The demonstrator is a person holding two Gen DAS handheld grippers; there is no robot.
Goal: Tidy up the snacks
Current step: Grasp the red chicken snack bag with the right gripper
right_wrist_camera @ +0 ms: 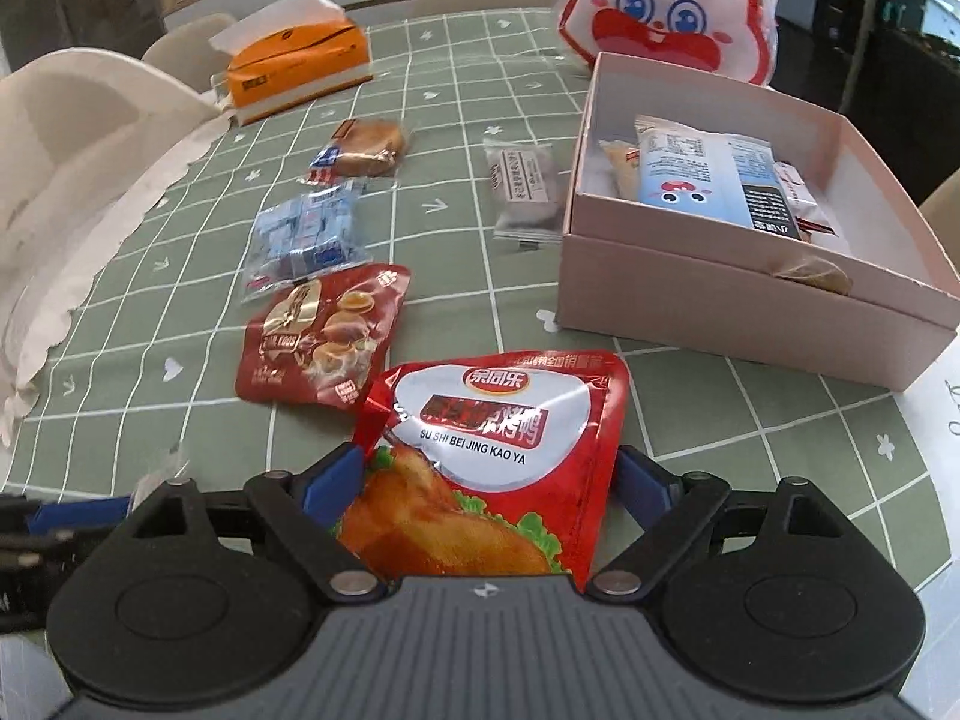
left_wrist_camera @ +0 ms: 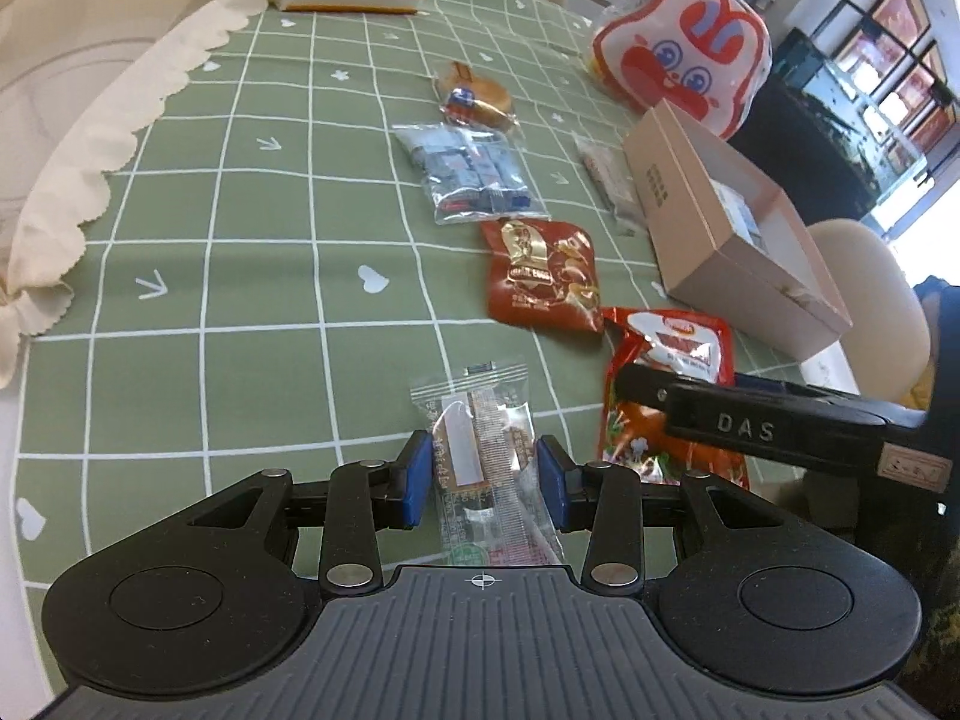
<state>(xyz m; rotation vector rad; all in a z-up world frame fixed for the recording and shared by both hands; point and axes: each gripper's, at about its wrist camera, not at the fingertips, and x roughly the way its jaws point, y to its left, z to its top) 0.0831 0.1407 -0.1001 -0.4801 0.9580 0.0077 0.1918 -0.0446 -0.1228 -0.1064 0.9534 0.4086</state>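
Note:
My left gripper (left_wrist_camera: 485, 471) is shut on a clear-wrapped brown snack bar (left_wrist_camera: 480, 444), its blue pads against both sides. My right gripper (right_wrist_camera: 489, 474) is shut on a red roast-duck pouch (right_wrist_camera: 498, 438), which buckles between the pads; the pouch (left_wrist_camera: 666, 360) and the right gripper's finger also show in the left wrist view. An open pink box (right_wrist_camera: 708, 300) holds several snacks at the right. On the green checked cloth lie a dark red egg pouch (right_wrist_camera: 324, 342), a clear bag of blue candies (right_wrist_camera: 306, 240), a wrapped bun (right_wrist_camera: 366, 147) and a grey wrapped bar (right_wrist_camera: 525, 186).
An orange tissue box (right_wrist_camera: 300, 69) stands at the back left. A red-and-white rabbit bag (right_wrist_camera: 672, 6) stands behind the pink box. White lace cloth (left_wrist_camera: 78, 138) covers the table's left edge. Chairs surround the table.

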